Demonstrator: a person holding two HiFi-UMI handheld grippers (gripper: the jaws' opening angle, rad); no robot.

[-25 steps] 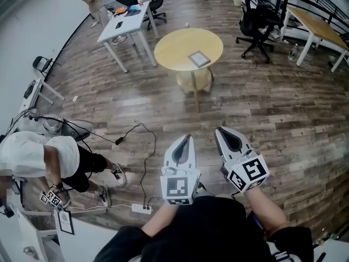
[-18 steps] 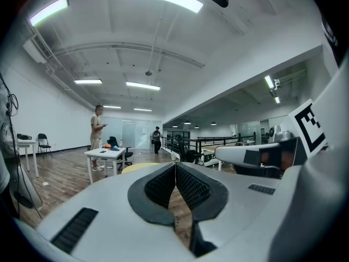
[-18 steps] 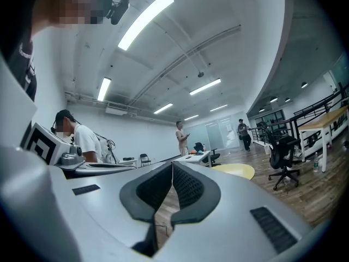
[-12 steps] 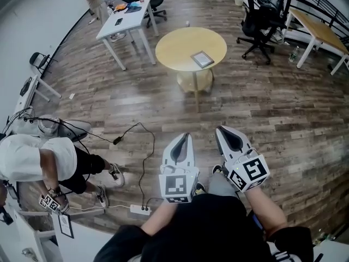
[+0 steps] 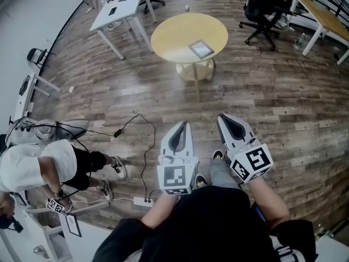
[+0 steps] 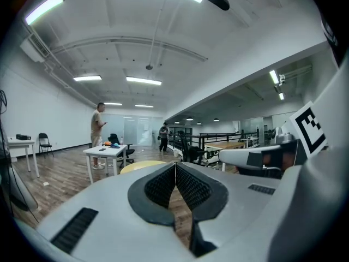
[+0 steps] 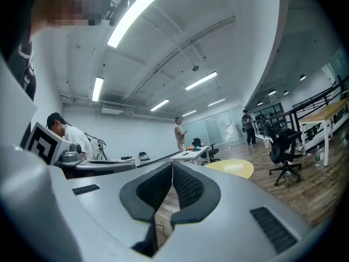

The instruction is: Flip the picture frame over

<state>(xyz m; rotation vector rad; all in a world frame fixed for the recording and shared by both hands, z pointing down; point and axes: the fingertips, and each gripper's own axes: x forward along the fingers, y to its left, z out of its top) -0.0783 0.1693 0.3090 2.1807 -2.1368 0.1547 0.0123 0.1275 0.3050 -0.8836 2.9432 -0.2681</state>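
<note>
A picture frame (image 5: 201,49) lies flat on the round yellow table (image 5: 174,34), far ahead of both grippers in the head view. My left gripper (image 5: 184,124) is held level over the wood floor, jaws shut with nothing between them. Beside it on the right, my right gripper (image 5: 222,117) is likewise shut and empty. In the left gripper view the left gripper (image 6: 175,165) shows its pads meeting, with the table's edge (image 6: 143,165) just beyond. The right gripper (image 7: 172,166) shows the same in its own view, with the table (image 7: 234,168) to its right.
A white desk (image 5: 117,12) with items stands far left of the table; black office chairs (image 5: 264,7) and a wooden desk (image 5: 327,15) stand far right. A cable and power strip (image 5: 143,201) lie on the floor at left, near a crouching person (image 5: 38,165).
The round table with the frame has shifted up and slightly left in the head view, and the view has moved forward over the floor. Both grippers keep their pose, shut.
</note>
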